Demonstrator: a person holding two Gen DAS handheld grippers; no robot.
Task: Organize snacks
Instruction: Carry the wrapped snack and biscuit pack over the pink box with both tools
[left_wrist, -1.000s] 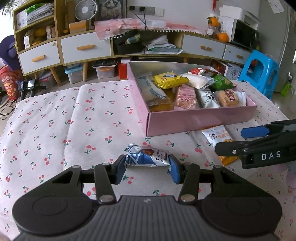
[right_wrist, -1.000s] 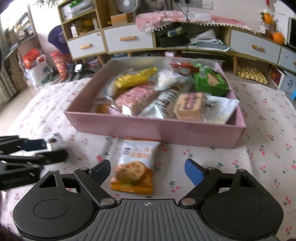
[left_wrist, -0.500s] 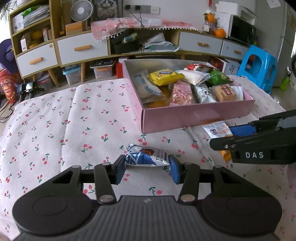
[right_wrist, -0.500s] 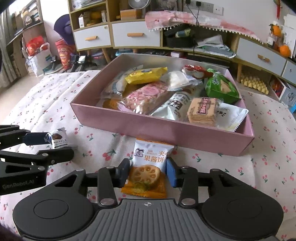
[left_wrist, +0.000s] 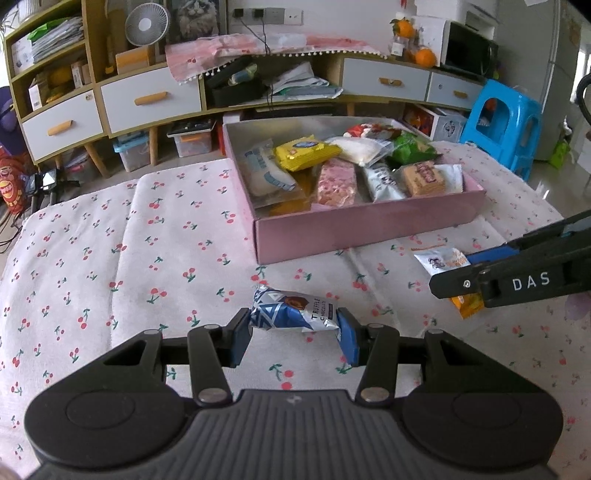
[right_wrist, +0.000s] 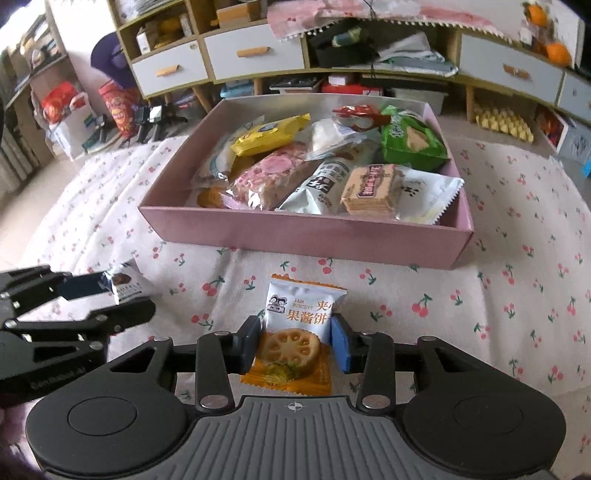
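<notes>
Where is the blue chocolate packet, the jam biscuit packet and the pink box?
chocolate packet (left_wrist: 291, 314), left wrist view, blue wrapper middle.
jam biscuit packet (right_wrist: 299, 314), right wrist view, white upper part.
pink box (right_wrist: 303, 236), right wrist view, front wall.

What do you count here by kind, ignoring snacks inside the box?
Tools: 2, left tool and right tool, whose jaws just closed on its packet
Boxes: 1, pink box
Loose packets: 2, truffle chocolate packet, jam biscuit packet
Total: 5

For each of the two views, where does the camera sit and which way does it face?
Left wrist: on the left gripper, angled down over the cherry-print cloth; its pads clamp the blue truffle chocolate packet.
Right wrist: on the right gripper, angled down; its pads clamp the white-and-orange jam biscuit packet.
Shared: the pink cardboard snack box, and each other's gripper.
</notes>
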